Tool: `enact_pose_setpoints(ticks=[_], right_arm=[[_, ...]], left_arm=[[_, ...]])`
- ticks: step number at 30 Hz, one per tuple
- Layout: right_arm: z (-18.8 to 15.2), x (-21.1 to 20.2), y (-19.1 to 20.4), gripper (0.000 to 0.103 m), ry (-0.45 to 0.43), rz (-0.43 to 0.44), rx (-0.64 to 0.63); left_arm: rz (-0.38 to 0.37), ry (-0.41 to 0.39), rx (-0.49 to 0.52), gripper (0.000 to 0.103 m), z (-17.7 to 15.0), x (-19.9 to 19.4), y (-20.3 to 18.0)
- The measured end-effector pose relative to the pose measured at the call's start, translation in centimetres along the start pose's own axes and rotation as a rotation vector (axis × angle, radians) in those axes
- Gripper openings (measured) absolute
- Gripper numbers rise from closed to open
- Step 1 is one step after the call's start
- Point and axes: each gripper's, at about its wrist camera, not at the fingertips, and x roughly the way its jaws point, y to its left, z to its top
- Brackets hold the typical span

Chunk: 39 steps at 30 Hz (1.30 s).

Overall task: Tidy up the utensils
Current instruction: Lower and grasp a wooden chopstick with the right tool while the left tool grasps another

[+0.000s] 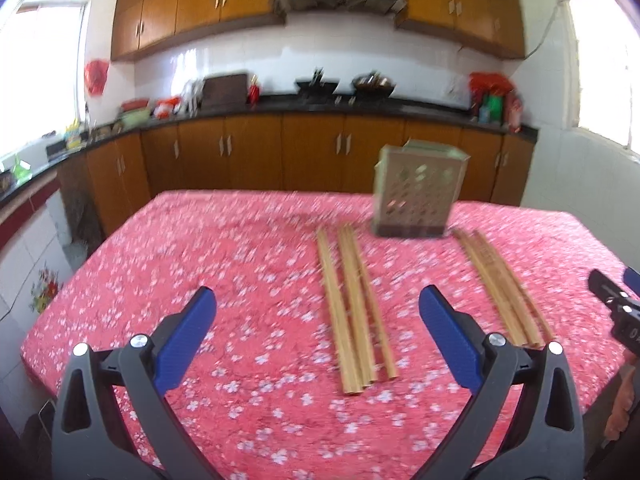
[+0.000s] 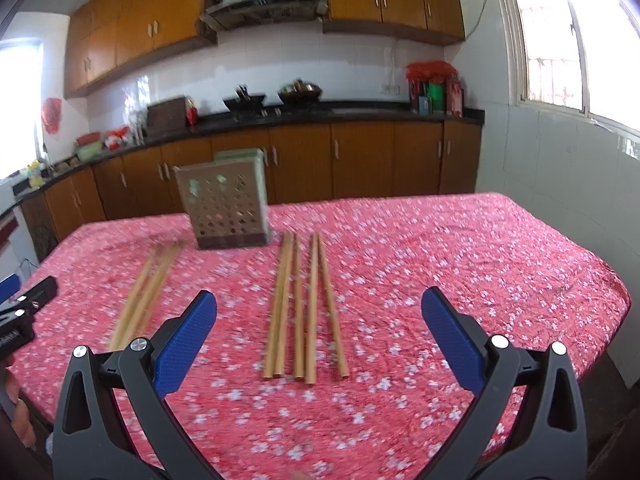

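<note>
Two groups of wooden chopsticks lie on the red floral tablecloth. The left group (image 1: 354, 308) lies ahead of my left gripper (image 1: 318, 300), between its fingers and slightly right; it shows in the right wrist view (image 2: 146, 292) too. The right group (image 2: 302, 308) lies ahead of my right gripper (image 2: 318, 300) and also shows in the left wrist view (image 1: 500, 284). A perforated tan utensil holder (image 1: 418, 192) (image 2: 226, 204) stands upright beyond the chopsticks. Both grippers are open, empty, above the table's near edge.
The table (image 1: 180, 260) fills the foreground, covered by the cloth. Behind it runs a dark counter (image 1: 280, 106) with wooden cabinets, pans and containers. The other gripper shows at each view's edge: the right (image 1: 616, 308), the left (image 2: 24, 312).
</note>
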Motion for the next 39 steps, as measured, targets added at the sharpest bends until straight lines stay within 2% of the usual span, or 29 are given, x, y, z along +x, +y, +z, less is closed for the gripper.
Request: enact_pose_setpoints(ticks=[3,5,6,7,10,11,13,14,16,19,23,27,31,36,38,39], right_arm=[[0.5,2.6,-1.2,0.098,0.078,-0.026,0.015],[0.7,4.7,-2.1,0.085,0.136,-0.028,0.024],[0.8,5.7,-2.5,0.074,0.168,-0.014,0.026],[0.9,7.3,-2.8,0.065,0.216,0.011,0.03],[0.6,9.9,-3.0,0.049,0.298,0.035,0.023],[0.3,11.0,-3.0,0.047,0.336,0.046,0.021],[-0.3,12.4,-3.0,0.042,0.387,0.052,0.024],[-0.4,12.8,-3.0,0.039,0.4,0.051,0.022],[-1.0,13.7,-3.0,0.024,0.432,0.033,0.009],[-1.2,13.5,-3.3,0.012,0.413,0.014,0.012],[-1.3,13.1,-3.4,0.012,0.41,0.017,0.011],[-1.4,12.7,-3.0,0.012,0.404,0.012,-0.005],[-1.1,13.4,-3.4,0.012,0.407,0.014,0.0],[-1.2,13.1,-3.0,0.012,0.407,0.024,-0.015],[-1.2,13.0,-2.9,0.012,0.403,0.023,-0.02],[-1.3,12.9,-2.9,0.012,0.4,0.023,-0.021]], left_arm=[[0.036,0.09,-0.014,0.099,0.6,2.6,1.4],[0.054,0.151,-0.014,0.099,0.7,4.6,2.4],[0.055,0.165,-0.013,0.098,1.0,5.2,2.5],[0.049,0.189,-0.011,0.093,1.0,6.1,2.9],[0.011,0.252,-0.011,0.072,1.1,7.8,3.2],[-0.014,0.279,-0.015,0.066,0.9,8.5,3.3],[-0.036,0.305,-0.016,0.06,0.8,9.1,3.2],[-0.051,0.319,-0.014,0.056,0.7,9.4,3.0],[-0.082,0.344,-0.011,0.05,0.4,10.2,2.5],[-0.135,0.379,-0.012,0.039,0.0,11.1,1.8],[-0.162,0.413,0.007,0.029,-0.5,11.7,1.1],[-0.179,0.424,0.003,0.027,-0.6,11.9,0.8],[-0.176,0.428,0.023,0.026,-0.6,12.1,0.2],[-0.158,0.434,0.032,0.02,-0.6,12.4,-0.1],[-0.136,0.439,0.035,0.012,-0.8,12.8,0.1],[-0.137,0.44,0.036,0.012,-0.9,12.8,0.2]])
